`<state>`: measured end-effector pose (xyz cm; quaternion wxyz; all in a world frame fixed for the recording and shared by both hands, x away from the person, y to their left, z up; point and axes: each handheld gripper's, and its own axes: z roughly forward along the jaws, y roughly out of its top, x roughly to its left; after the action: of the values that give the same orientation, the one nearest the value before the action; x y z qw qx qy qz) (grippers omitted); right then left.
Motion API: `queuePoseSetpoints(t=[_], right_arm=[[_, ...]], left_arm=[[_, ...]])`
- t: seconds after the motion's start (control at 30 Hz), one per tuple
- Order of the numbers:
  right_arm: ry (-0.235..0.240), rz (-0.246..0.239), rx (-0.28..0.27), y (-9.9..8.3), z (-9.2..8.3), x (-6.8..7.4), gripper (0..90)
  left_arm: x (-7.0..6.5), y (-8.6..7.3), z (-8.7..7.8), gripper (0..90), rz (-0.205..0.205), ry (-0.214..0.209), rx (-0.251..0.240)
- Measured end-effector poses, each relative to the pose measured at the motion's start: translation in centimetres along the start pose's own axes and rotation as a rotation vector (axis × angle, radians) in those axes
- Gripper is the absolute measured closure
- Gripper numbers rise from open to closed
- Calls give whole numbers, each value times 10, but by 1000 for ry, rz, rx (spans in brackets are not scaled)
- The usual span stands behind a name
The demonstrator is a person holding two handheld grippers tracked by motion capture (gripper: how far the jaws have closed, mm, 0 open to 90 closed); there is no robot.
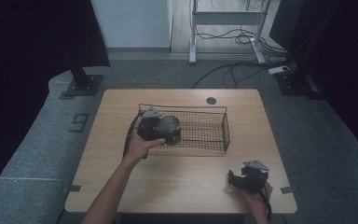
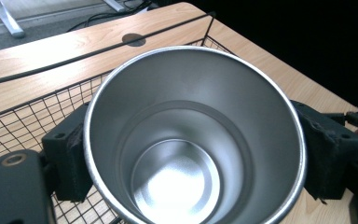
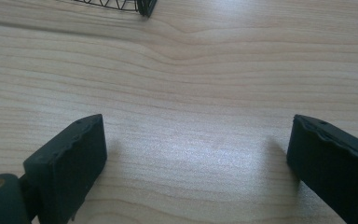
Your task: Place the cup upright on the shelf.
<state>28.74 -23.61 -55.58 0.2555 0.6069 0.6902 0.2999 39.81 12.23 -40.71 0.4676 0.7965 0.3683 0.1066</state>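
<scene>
This looked like a lab or recording studio rather than a home. A plain wooden bench stood on grey carpet, flanked by black curtains and heavy stand bases. Cables trailed across the floor behind it, beside a white metal desk frame.

Large dark numeral 9 marked on the grey floor, just left of the wooden table, no other readable text
</scene>
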Motion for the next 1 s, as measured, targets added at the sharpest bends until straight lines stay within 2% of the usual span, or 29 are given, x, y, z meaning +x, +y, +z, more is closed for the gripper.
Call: queuePoseSetpoints(t=[0.43,0.57,0.63,0.87,1.0], right_arm=[[1,-1,-1,0,0,0,48],[1,-1,-1,0,0,0,49],[1,-1,-1,0,0,0,50],[3,-3,-1,0,0,0,51],[3,-3,-1,0,0,0,51]], left_arm=[[15,12,6,146,-24,29,14],[22,17,4,146,-40,29,0],[24,19,3,146,-36,34,-2],[38,18,6,146,-47,58,14],[41,19,8,146,-50,59,15]])
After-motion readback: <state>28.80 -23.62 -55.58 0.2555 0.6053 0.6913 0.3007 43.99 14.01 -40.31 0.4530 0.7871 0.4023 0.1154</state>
